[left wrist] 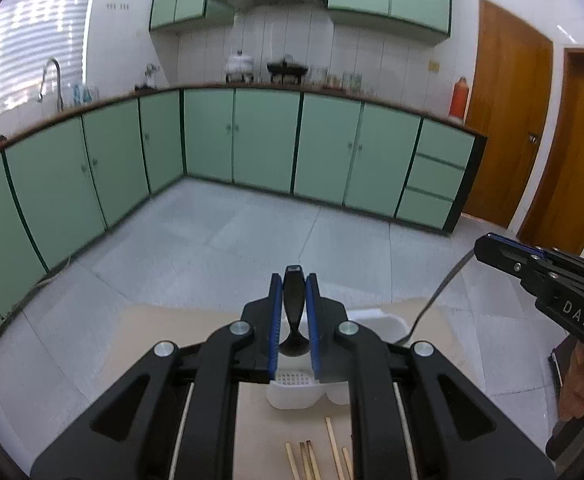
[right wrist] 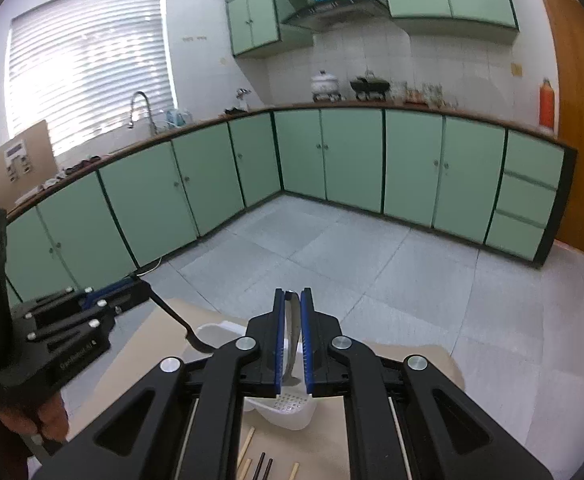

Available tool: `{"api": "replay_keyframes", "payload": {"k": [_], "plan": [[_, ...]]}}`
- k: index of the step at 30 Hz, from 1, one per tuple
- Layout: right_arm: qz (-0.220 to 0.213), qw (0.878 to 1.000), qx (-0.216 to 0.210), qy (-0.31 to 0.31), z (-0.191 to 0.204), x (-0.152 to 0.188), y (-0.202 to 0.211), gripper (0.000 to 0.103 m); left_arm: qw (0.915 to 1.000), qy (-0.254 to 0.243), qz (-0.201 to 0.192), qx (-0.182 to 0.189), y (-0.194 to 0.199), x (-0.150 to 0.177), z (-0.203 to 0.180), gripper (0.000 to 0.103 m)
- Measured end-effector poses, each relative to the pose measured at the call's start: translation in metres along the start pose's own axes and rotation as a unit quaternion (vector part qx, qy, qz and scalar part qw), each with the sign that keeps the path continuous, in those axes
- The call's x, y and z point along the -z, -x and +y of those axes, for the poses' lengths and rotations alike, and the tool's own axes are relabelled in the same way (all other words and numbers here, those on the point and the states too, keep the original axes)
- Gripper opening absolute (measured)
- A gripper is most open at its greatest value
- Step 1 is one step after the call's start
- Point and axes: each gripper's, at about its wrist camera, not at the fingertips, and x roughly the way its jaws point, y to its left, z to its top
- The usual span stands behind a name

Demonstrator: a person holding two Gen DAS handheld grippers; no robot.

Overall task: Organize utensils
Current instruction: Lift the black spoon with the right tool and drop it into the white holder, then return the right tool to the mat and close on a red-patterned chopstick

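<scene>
My left gripper (left wrist: 293,280) is shut on a black spoon (left wrist: 293,312). Its handle stands up between the blue pads and its bowl hangs down. Below it, a white utensil holder (left wrist: 292,394) with a perforated insert stands on the beige table (left wrist: 172,328). My right gripper (right wrist: 292,294) is shut on a silver metal utensil (right wrist: 290,340), above the same holder (right wrist: 292,410). In the left wrist view the right gripper (left wrist: 481,246) is off to the right, and the metal utensil (left wrist: 439,292) slants down toward the holder. In the right wrist view the left gripper (right wrist: 144,286) carries the black spoon (right wrist: 172,314).
Wooden chopsticks (left wrist: 311,460) lie on the table in front of the holder; in the right wrist view dark chopsticks (right wrist: 260,466) lie among them. Beyond the table are a grey tiled floor (left wrist: 252,232), green cabinets (left wrist: 264,140) and wooden doors (left wrist: 507,120).
</scene>
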Motion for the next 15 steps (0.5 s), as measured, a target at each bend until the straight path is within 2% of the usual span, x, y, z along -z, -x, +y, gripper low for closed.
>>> {"api": "replay_keyframes", "payload": {"k": [6,9,12,15], "plan": [[0.041,0.999,-0.014,-0.009,0.003,0.023,-0.030,0.008,0.9985,-0.001,0.055,0.003,-0.039,0.017,0.007,0.012],[0.050,0.999,-0.018,-0.011,0.003,0.032,-0.032,0.008,0.9985,0.000,0.055,-0.001,-0.038,0.022,0.014,0.015],[0.048,0.999,-0.021,-0.012,0.002,0.039,-0.024,0.011,0.9989,0.003,0.046,-0.003,-0.030,0.026,0.019,0.024],[0.033,0.999,-0.015,-0.018,0.000,0.047,-0.006,0.019,0.9996,0.003,0.024,-0.012,-0.009,0.033,0.024,0.032]]}}
